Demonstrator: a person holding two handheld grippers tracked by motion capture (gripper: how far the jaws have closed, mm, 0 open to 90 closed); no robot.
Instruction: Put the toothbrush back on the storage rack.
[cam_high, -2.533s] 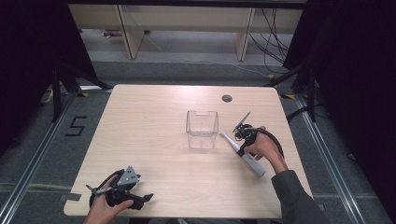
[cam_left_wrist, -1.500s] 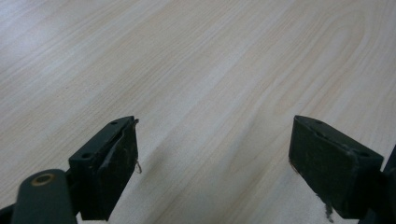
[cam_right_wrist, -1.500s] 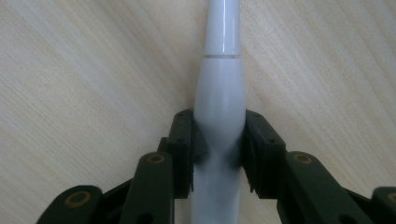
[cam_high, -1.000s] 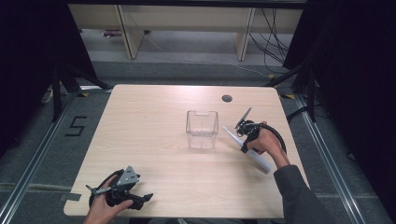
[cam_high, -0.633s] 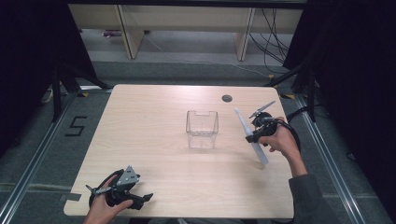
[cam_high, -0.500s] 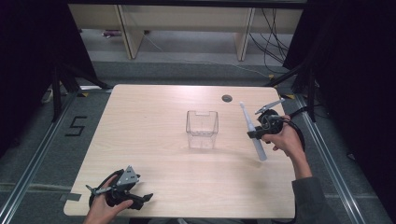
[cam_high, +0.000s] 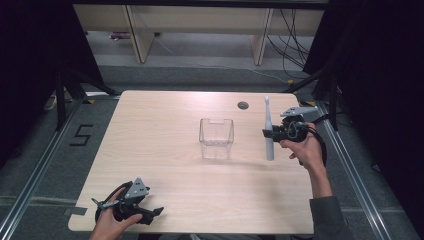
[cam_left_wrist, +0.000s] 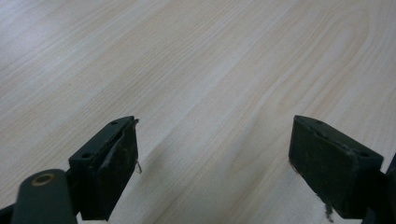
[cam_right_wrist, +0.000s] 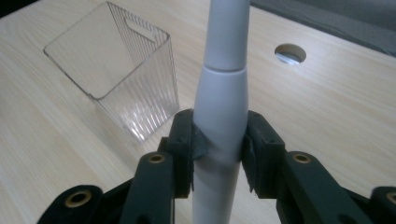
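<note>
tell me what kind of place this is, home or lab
Probably a lab: a bare wooden table on a framed stand, loose cables on the floor behind, a taped "5" on the floor.

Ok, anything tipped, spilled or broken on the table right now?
Nothing stands out. The clear bin stands upright and empty, the right claw grips the white toothbrush upright, and the left claw rests open near the table edge.
</note>
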